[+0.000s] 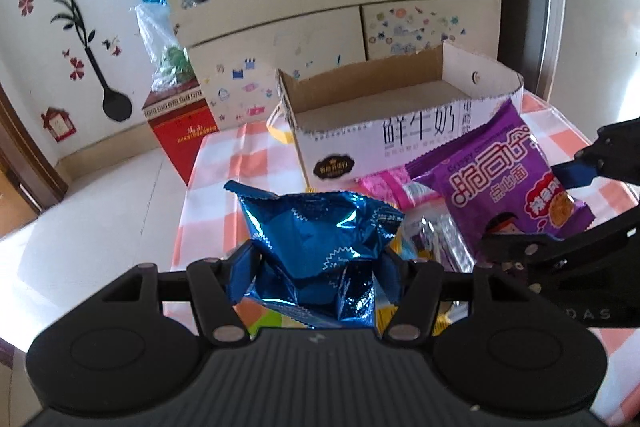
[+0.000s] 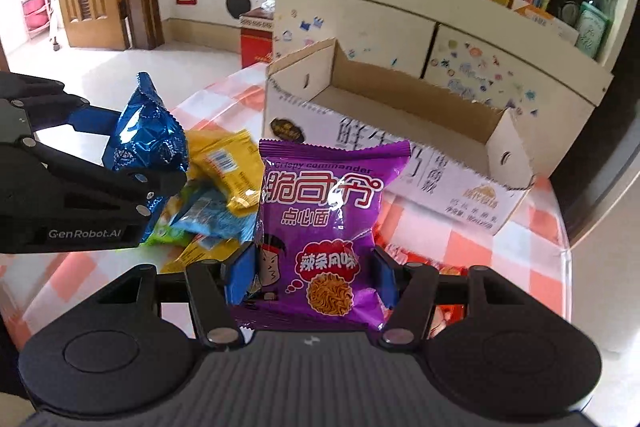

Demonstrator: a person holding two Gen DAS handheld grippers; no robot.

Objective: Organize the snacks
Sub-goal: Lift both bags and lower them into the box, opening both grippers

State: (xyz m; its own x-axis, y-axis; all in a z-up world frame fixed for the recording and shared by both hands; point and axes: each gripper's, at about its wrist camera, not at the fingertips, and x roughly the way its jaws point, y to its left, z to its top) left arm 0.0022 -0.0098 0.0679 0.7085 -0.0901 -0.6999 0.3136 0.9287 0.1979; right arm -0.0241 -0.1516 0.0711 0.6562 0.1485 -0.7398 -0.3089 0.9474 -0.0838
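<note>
The left claw (image 1: 316,279) pinches a crinkled blue foil snack packet (image 1: 316,247); the right claw (image 2: 310,279) pinches a purple noodle-snack packet (image 2: 328,223). Both are raised above the table (image 2: 480,251), near the open white cardboard box (image 2: 400,147). Slippery foil may slip out before release.

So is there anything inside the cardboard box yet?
No, the cardboard box shows only its bare brown floor and walls in the right wrist view.
</note>
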